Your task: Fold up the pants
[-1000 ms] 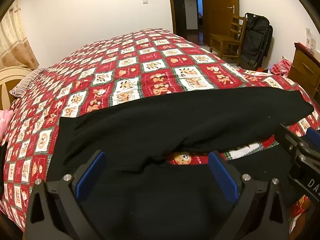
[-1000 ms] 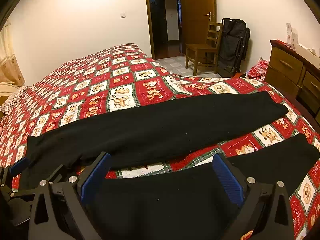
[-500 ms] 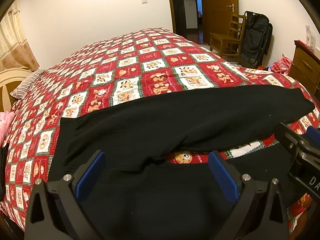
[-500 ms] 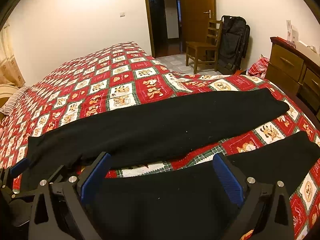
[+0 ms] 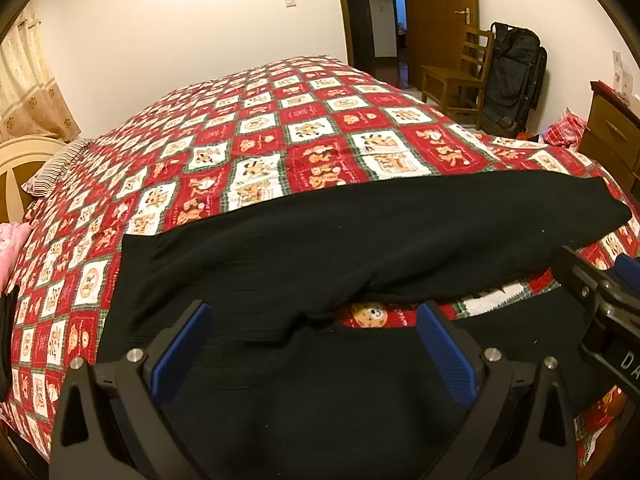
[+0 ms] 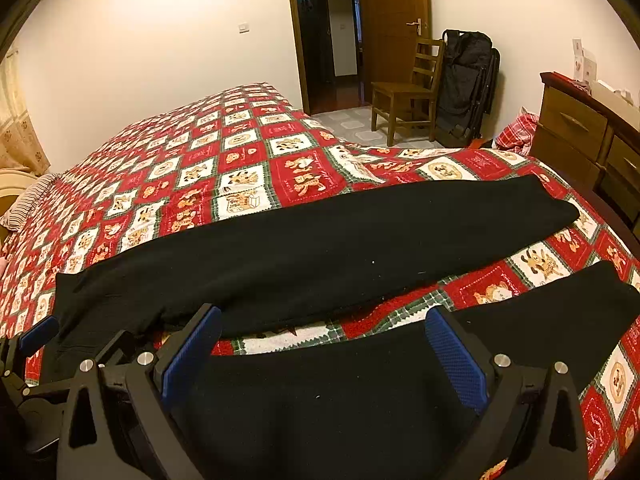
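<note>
Black pants (image 5: 360, 240) lie flat on the red patterned quilt (image 5: 260, 140), waist to the left, two legs running right with a strip of quilt between them. In the right wrist view the far leg (image 6: 320, 252) and the near leg (image 6: 540, 320) both show. My left gripper (image 5: 314, 344) is open and empty, just above the near leg beside the crotch. My right gripper (image 6: 322, 350) is open and empty over the near leg further right. Each gripper shows at the edge of the other's view.
A wooden chair (image 6: 404, 92) and a black bag (image 6: 466, 84) stand by the open door past the bed. A wooden dresser (image 6: 588, 136) is at the right. A striped pillow (image 5: 52, 164) and a cream headboard (image 5: 16, 168) are at the left.
Both grippers have shifted only slightly; the view has dropped a little toward the pants. The pants have not moved.
</note>
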A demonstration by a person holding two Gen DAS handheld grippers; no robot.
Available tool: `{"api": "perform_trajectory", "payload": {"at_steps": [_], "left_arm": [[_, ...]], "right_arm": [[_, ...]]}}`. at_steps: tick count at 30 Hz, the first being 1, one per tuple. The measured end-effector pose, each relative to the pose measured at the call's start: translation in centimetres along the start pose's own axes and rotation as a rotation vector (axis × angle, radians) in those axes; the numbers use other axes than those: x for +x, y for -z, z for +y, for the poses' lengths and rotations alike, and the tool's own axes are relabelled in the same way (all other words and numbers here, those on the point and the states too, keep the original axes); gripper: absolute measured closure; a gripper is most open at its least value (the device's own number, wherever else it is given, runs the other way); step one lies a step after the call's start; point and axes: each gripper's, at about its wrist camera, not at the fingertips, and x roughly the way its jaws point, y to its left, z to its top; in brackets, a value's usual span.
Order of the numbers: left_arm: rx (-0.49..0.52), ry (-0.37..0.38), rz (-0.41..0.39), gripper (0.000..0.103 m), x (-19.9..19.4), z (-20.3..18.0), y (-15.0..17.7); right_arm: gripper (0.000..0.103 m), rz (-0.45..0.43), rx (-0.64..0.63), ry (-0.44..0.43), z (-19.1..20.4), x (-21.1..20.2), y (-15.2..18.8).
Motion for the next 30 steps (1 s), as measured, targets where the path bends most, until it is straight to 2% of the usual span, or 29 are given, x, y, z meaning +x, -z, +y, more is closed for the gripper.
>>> {"api": "perform_trajectory", "payload": {"at_steps": [20,30], "left_arm": [[-0.02,-0.038,-0.007,0.0,0.1,0.9,0.0],[-0.047,-0.049,0.015,0.0,0.7,1.7,0.1]], "right_arm": [[0.001,-0.012,-0.002,-0.009,0.2,-0.3,-0.1],[0.001,-0.005,-0.002,-0.013,0.4,-0.2,0.0]]}}
